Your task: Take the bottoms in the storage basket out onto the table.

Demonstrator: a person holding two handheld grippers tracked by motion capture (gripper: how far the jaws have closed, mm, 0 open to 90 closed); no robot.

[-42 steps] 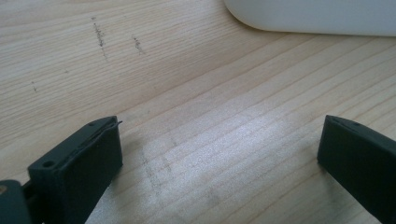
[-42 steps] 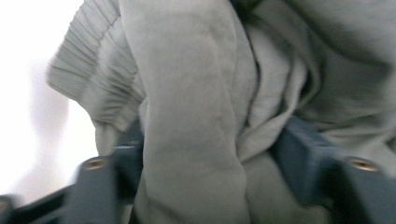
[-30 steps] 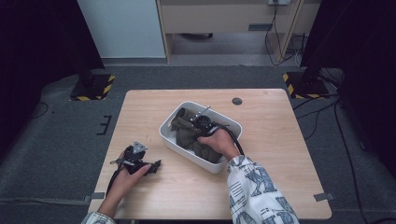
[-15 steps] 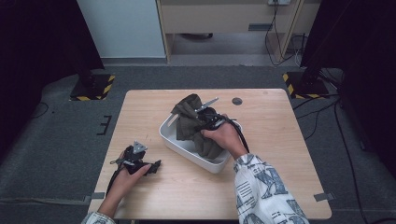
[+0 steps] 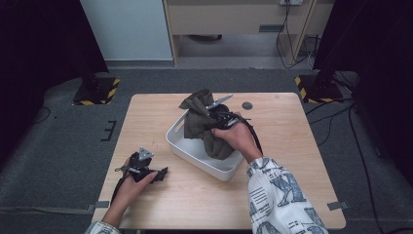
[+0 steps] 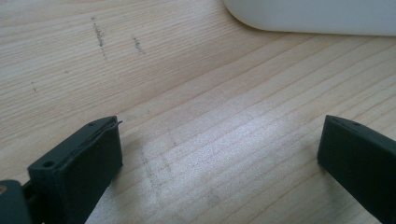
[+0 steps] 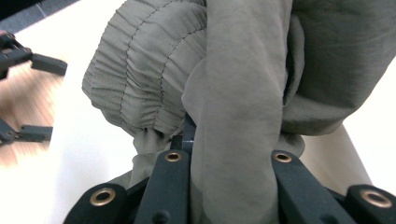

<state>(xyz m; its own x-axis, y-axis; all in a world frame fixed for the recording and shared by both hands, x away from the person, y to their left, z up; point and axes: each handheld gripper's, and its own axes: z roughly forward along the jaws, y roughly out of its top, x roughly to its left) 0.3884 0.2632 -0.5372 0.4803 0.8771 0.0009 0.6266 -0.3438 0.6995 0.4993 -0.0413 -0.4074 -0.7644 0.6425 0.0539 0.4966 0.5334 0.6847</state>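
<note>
An olive-green garment (image 5: 204,124) hangs in a bunch above the white bin (image 5: 181,145) in the middle of the table, its lower part still down inside the bin. My right gripper (image 5: 210,116) is shut on the cloth and holds it up. In the right gripper view the two jaws pinch a fold of the garment (image 7: 233,116), whose gathered elastic band bulges at the left. My left gripper (image 5: 160,171) rests on the table near the front left, open, with bare wood between its fingers (image 6: 79,163). The left gripper (image 7: 21,93) also shows far off in the right gripper view.
The wooden table (image 5: 292,146) has free surface right of the bin and along the front. A small dark round disc (image 5: 247,105) lies near the far edge. The bin's corner (image 6: 308,16) sits just ahead of the left gripper.
My right gripper has risen out of the bin with the garment, which now hangs above the rim instead of lying inside. The left gripper has stayed where it was.
</note>
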